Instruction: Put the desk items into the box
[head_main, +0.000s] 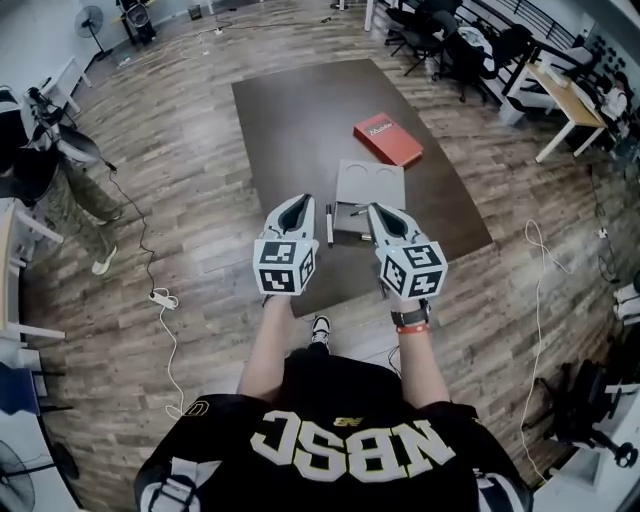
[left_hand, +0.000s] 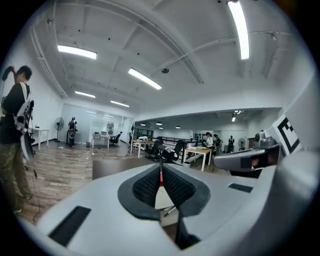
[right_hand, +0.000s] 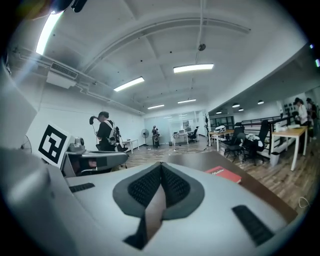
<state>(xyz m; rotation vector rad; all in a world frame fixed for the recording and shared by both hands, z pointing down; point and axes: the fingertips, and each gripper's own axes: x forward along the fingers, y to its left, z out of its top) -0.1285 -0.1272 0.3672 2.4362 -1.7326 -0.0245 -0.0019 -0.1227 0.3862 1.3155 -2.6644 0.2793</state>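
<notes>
Approach step: the left claw (head_main: 300, 204) and right claw (head_main: 376, 211) are held shut and empty at the worktop's (head_main: 300, 110) near edge; opening over the pen (head_main: 329, 224) seems required next.

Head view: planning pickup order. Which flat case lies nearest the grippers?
The grey case with two round recesses; the red case lies farther back.

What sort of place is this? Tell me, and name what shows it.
Probably an open-plan office or lab: desks and office chairs along one side, long ceiling strip lights, and a wood-look floor with a dark table in the middle.
</notes>
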